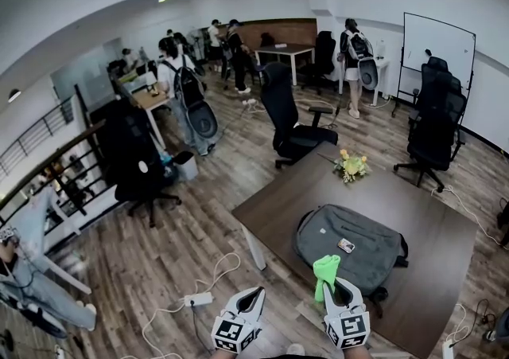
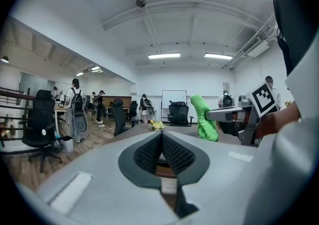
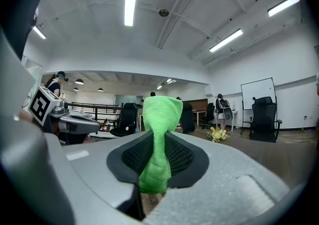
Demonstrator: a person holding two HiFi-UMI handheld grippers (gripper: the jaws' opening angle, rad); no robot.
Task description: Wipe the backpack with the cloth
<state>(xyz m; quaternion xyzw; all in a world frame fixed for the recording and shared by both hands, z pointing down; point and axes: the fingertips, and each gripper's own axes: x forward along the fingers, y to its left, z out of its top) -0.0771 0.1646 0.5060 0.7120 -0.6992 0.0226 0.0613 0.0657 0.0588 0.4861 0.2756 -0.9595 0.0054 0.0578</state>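
Nearest you, your left gripper [image 1: 253, 294] is held low over the floor, just off the table's near corner. Its dark, ribbed pads are pressed together with nothing between them. Beside it, your right gripper [image 1: 331, 284] is clamped on the cloth [image 1: 324, 268]. The cloth is bright green and soft with a nubbly weave. It is pinched at the middle, so one end stands above the jaws and the other hangs below. From the head view the cloth overlaps the near edge of the backpack [image 1: 350, 247]; whether they touch cannot be told.

The backpack is grey fabric with rounded corners. It lies flat on the dark brown wooden table [image 1: 266, 210], toward its near right side, with a small card [image 1: 345, 245] on top. What it holds does not show. Bare tabletop lies open to its left and beyond it.

Past the backpack, near the far corner, sits a small bunch of yellow flowers [image 1: 351, 165].

On the plank floor to your left, a white power strip [image 1: 197, 299] trails its cords. Farther off stands a black office chair [image 1: 288, 120]. A whiteboard [image 1: 438, 47] stands at the far right wall.
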